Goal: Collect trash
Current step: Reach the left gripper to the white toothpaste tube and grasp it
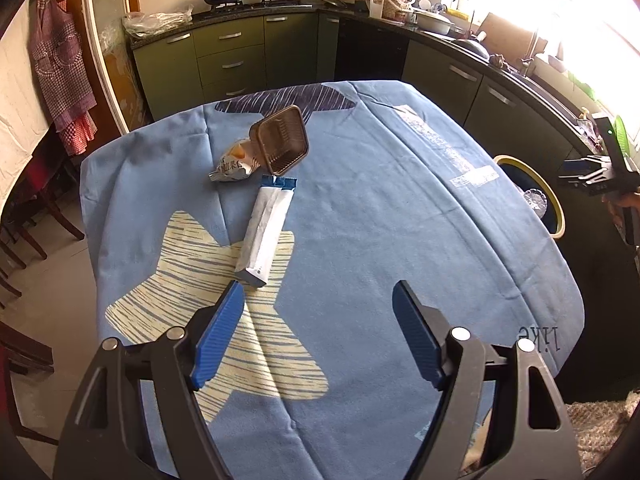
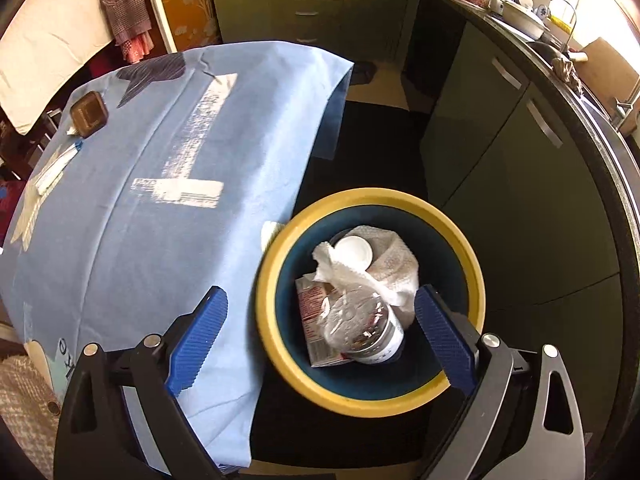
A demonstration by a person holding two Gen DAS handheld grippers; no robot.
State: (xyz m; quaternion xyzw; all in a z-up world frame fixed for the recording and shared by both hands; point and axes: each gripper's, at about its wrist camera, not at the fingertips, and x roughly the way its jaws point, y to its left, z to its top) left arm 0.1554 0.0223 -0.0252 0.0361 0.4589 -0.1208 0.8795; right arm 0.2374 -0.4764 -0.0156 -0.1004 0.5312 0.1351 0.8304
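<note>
On the blue tablecloth (image 1: 360, 208) lie a long white and blue wrapper (image 1: 266, 230), a crumpled snack packet (image 1: 234, 166) and a brown plastic tray (image 1: 282, 145) tipped on its edge. My left gripper (image 1: 318, 296) hovers open just short of the wrapper's near end, with nothing between its fingers. My right gripper (image 2: 320, 304) stands open above the yellow-rimmed bin (image 2: 276, 312) beside the table. In the bin lie a clear plastic cup (image 2: 360, 328), white tissue (image 2: 344, 272), a red carton and a white lid. The right gripper (image 1: 588, 178) also shows at the right edge of the left wrist view.
Green kitchen cabinets (image 1: 240, 56) and a cluttered counter (image 1: 432, 24) curve round the back and right. Wooden chairs (image 1: 24, 216) stand left of the table, and an apron (image 1: 60, 64) hangs on the wall. The bin (image 1: 554, 204) sits off the table's right edge.
</note>
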